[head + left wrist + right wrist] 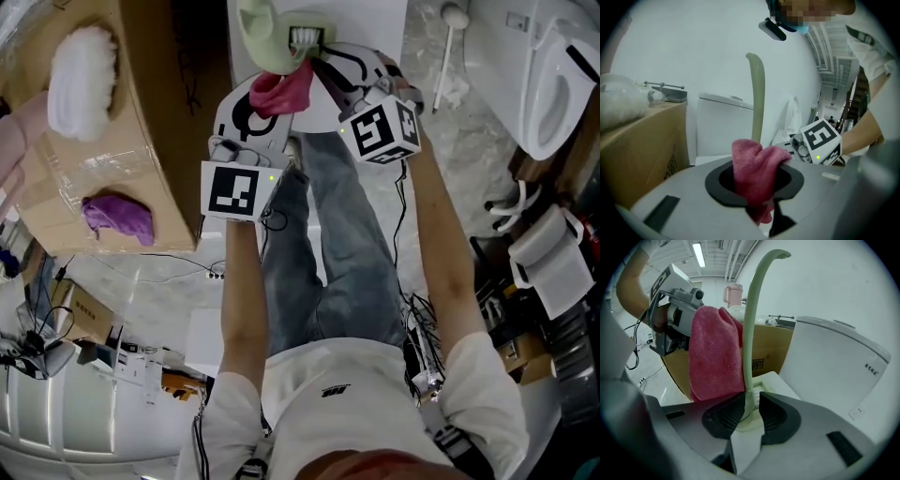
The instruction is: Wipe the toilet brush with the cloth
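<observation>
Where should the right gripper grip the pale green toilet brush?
Take the slim lower stem of the pale green plastic toilet brush, just above its brush head, side-on where the open right gripper straddles it. It stands upright, leaving the curved handle free for the pink cloth.

Left: box [150, 112]; right: toilet [553, 94]; between: cloth [286, 92] just beside toilet brush [267, 37].

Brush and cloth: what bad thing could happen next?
The right claw stands open round the brush and is not squeezing it, so the brush might tip or slide away. The left claw pinches only a bunched bit of the cloth, so hard rubbing might pull it out.
</observation>
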